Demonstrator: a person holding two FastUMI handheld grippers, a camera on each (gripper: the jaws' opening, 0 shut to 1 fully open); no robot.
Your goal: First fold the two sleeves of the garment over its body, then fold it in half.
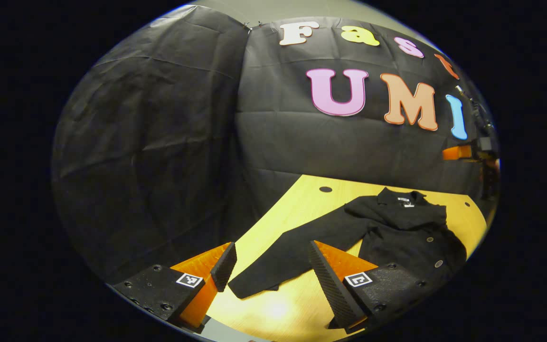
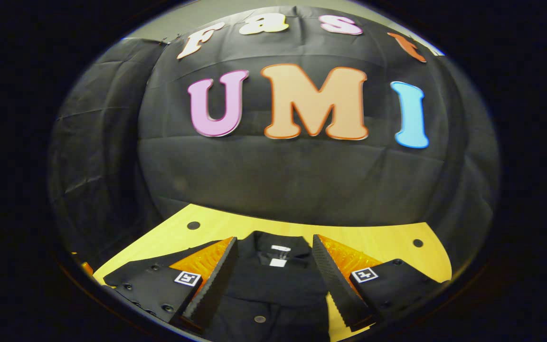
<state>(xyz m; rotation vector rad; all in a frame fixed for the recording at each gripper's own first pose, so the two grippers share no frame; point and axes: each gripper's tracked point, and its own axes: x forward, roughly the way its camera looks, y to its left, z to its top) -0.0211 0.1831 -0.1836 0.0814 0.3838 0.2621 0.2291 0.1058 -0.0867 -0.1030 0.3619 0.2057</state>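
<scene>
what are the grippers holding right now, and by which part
Nothing. The left gripper is open above the garment's sleeve; the right gripper is open over its collar.

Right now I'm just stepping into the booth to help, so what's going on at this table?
A black garment lies spread on the yellow table, collar toward the wall, one sleeve stretched out flat and not yet folded. The left gripper hangs open near that sleeve's cuff, holding nothing. The right gripper hangs open over the collar. No fold has been made so far.
</scene>
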